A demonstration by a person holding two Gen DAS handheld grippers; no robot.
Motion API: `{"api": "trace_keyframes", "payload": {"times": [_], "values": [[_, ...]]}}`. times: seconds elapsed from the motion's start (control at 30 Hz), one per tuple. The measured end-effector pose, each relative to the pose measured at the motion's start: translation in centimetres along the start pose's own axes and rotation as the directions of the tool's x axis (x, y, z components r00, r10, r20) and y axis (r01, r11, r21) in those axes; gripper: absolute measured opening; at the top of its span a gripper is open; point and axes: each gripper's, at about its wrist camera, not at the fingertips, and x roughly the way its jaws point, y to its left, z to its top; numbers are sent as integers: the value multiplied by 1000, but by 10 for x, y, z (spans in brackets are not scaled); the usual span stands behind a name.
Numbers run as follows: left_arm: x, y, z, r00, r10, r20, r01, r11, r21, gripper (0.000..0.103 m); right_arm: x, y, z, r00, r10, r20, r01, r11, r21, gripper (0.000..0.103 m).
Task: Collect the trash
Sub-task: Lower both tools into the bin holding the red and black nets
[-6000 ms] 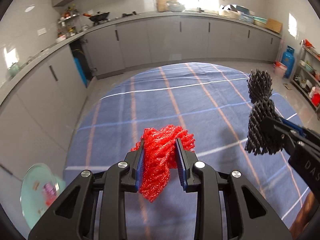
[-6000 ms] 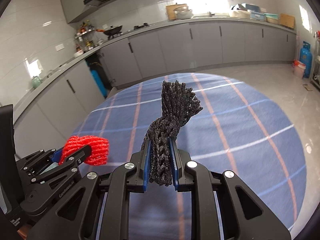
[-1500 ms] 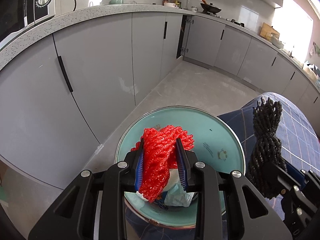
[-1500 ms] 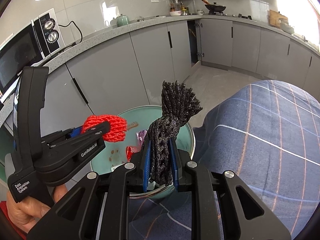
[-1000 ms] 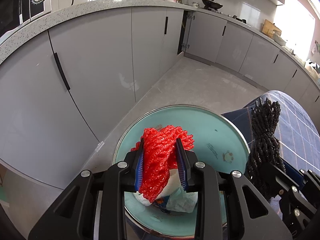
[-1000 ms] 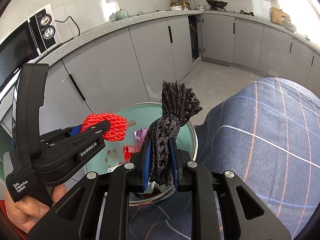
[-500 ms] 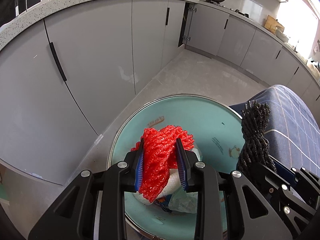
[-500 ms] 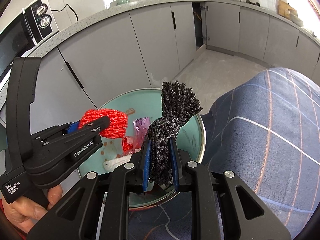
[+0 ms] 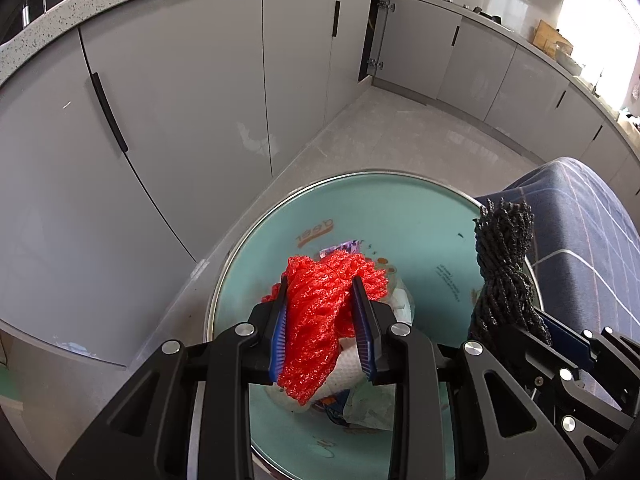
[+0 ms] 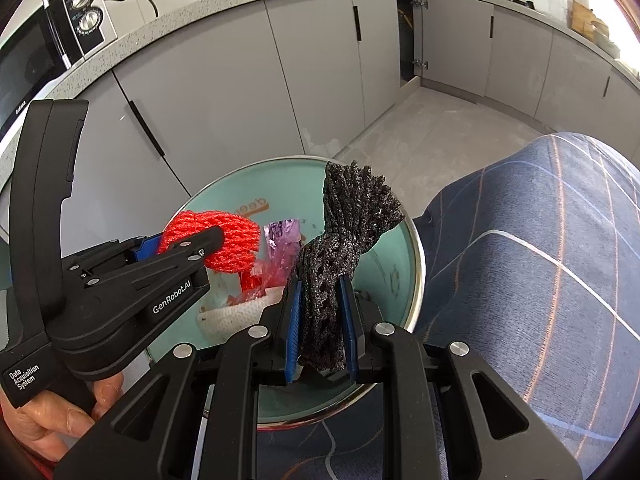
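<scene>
My left gripper (image 9: pixel 322 326) is shut on a red foam net (image 9: pixel 316 320) and holds it over the open teal trash bin (image 9: pixel 404 216). My right gripper (image 10: pixel 319 322) is shut on a black foam net (image 10: pixel 340 248) and holds it over the bin's (image 10: pixel 404 276) right side. The black net also shows in the left wrist view (image 9: pixel 502 264), and the red net in the right wrist view (image 10: pixel 222 244). White paper (image 9: pixel 344 372), a purple wrapper (image 10: pixel 284 236) and other scraps lie inside the bin.
Grey cabinet doors (image 9: pixel 180 92) stand close behind the bin. A table with a blue plaid cloth (image 10: pixel 540 260) sits right of the bin. A microwave (image 10: pixel 48 44) stands on the counter at left.
Both grippers have moved from over the table to the bin and, over the last second, lower and further over its opening. Both nets stay gripped.
</scene>
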Motion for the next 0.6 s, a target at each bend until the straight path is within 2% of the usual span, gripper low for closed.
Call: {"api": "trace_keyframes", "payload": {"times": [0.6], "values": [[4,-2,-1,1000,24,-7,-24,1000,13,29,19,-3,-2,999,3,-43,-3,1000,-6,21]]}}
